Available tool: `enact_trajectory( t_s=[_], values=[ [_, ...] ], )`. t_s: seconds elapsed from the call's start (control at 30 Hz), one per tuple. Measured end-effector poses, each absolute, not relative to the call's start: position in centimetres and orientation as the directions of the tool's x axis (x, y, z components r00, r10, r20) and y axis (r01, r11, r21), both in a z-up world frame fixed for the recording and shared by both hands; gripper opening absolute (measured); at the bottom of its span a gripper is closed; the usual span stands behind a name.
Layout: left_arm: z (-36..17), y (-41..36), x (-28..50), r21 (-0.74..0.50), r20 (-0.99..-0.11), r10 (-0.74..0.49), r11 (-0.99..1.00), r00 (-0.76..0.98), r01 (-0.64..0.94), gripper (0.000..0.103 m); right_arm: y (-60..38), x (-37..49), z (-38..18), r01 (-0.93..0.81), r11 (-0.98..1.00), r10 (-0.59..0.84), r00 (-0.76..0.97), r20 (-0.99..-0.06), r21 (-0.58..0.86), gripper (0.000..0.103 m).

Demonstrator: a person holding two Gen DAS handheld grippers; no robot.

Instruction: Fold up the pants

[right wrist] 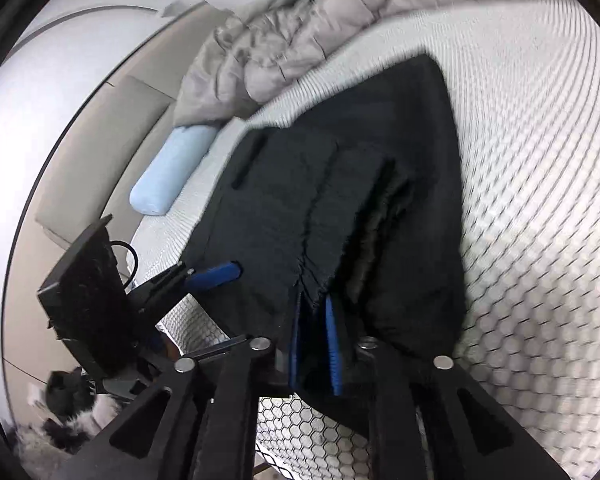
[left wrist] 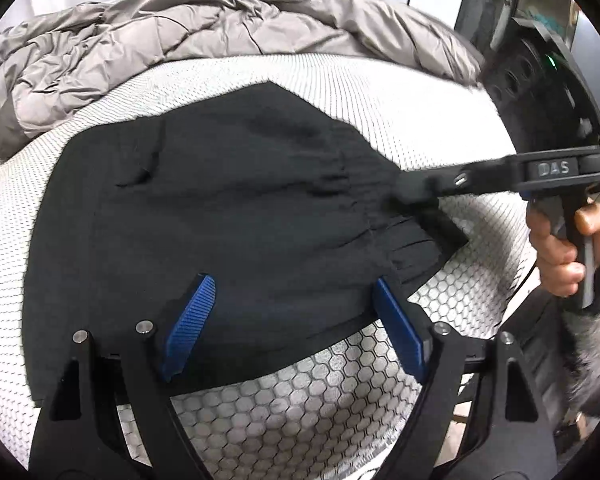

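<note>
Black pants (left wrist: pixel 228 200) are lying folded on the honeycomb-patterned mattress (left wrist: pixel 300 408) of a bed.
The left claw (left wrist: pixel 296 328) is hovering wide open over their near edge, gripping nothing; the right claw (right wrist: pixel 314 344) is standing nearly closed, its blue pads (right wrist: pixel 333 344) pinching the gathered waistband.

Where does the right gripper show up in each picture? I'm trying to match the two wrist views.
Left wrist view: the right gripper reaches in from the right edge, its tips at the black pants.
Right wrist view: it fills the bottom centre, blue pads close together with pants fabric between them.
Shared landmark: the grey quilt beyond the pants.
</note>
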State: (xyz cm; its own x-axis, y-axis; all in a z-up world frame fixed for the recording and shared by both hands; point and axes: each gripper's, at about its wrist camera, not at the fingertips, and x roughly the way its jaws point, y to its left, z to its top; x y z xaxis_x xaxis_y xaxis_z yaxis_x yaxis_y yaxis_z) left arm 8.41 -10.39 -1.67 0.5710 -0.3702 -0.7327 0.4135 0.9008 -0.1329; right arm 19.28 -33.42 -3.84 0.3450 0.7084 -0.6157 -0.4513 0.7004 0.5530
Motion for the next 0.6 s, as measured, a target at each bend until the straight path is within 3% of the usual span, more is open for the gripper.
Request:
enact_trajectory(
  t_s=[0.03, 0.1, 0.33, 0.43, 0.53, 0.57, 0.6],
  values=[
    [-1.1, -9.6, 8.3, -0.132, -0.722, -0.363, 0.908, 0.589, 0.399, 0.08, -34.1, 19.0, -3.2, -0.455, 0.704, 0.707, 0.382, -0.595, 0.545, 0.044],
    [-0.5, -8.0, 8.4, -0.118, -0.706, -0.329, 0.928, 0.627, 0.355, 0.08, -34.9, 18.6, -2.5, -0.447, 0.751, 0.659, 0.464, -0.592, 0.486, 0.058],
    [-1.2, 0.4, 10.7, -0.165, -0.713, -0.173, 0.983, 0.68, 0.077, 0.08, -34.6, 19.8, -4.2, -0.36, 0.87, 0.484, 0.503, -0.716, 0.336, 0.058],
    [-2.4, 3.8, 11.4, -0.191, -0.739, -0.131, 0.981, 0.661, -0.019, 0.08, -35.5, 20.7, -5.0, -0.314, 0.873, 0.485, 0.495, -0.721, 0.372, 0.058],
    [-4.1, 6.4, 12.1, -0.29, -0.748, -0.202, 0.956, 0.632, -0.037, 0.078, -35.8, 21.6, -5.6, -0.29, 0.861, 0.509, 0.49, -0.708, 0.418, 0.058],
    [-4.2, 6.7, 12.1, -0.309, -0.744, -0.224, 0.951, 0.63, -0.027, 0.071, -35.8, 21.8, -5.7, -0.289, 0.854, 0.52, 0.486, -0.703, 0.432, 0.058],
    [-4.2, 6.8, 12.1, -0.334, -0.735, -0.261, 0.942, 0.626, 0.001, 0.055, -35.9, 21.9, -5.9, -0.289, 0.845, 0.534, 0.482, -0.694, 0.45, 0.052]
  ],
)
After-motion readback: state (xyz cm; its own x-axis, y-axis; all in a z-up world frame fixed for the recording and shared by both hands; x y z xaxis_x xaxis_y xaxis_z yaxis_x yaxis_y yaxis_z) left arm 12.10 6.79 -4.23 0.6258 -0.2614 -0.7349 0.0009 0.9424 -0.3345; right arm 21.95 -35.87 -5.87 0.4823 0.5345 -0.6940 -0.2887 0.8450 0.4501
